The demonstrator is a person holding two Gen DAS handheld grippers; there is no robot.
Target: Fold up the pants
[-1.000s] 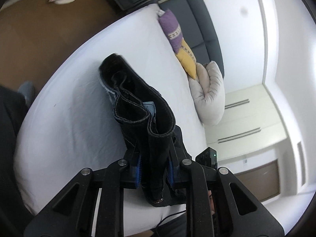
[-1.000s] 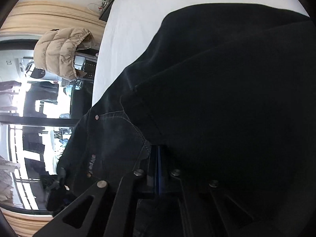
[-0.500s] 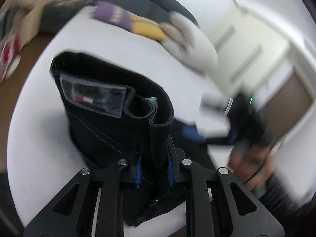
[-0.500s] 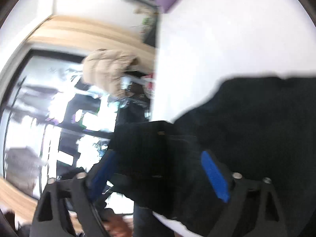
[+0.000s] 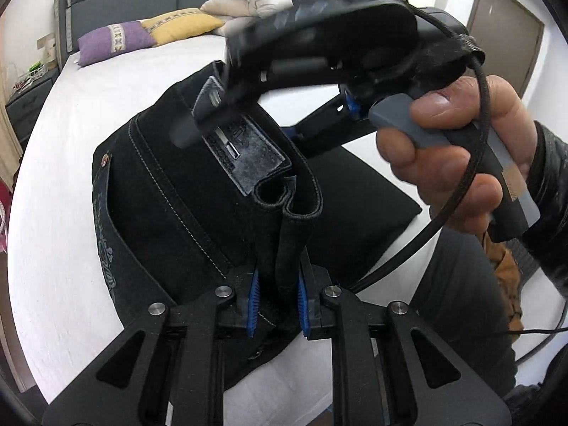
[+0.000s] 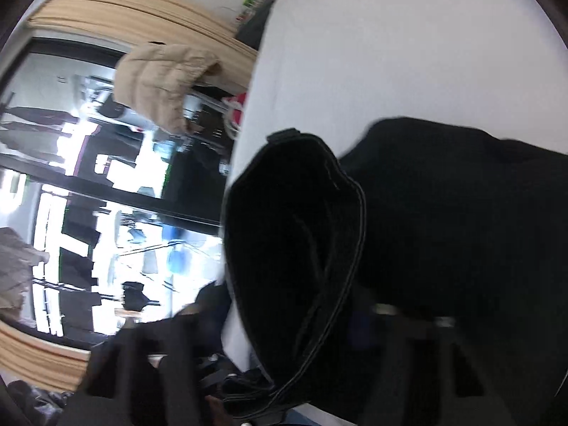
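The black pants (image 5: 184, 191) lie on the white bed (image 5: 71, 113), near the side where the person stands. The left gripper (image 5: 277, 300) is squeezed tight on the waistband (image 5: 284, 213), which is bunched into a few thick layers between its blue pads. That end of the pants is lifted up off the bed, while the rest lies flat on the sheet behind it. The right gripper (image 5: 319, 113), held in the person's hand (image 5: 458, 156), is close over the top of the pants. Its jaws are closing right now. In the right wrist view the picture is smeared and the fingers are too blurry to tell if any cloth is caught between them, though a dark fold of the pants (image 6: 294, 248) stands right in front of the camera. It looks like the fold is about half done: the top end has been picked up and the pants need to be laid over on themselves. Next, I think the right gripper should get a firm hold on the loose edge beside the left one. Then both should carry that end across together and set it down flat, so the edges line up. Pillows (image 5: 149, 33) sit far off at the head of the bed and are not in the way.
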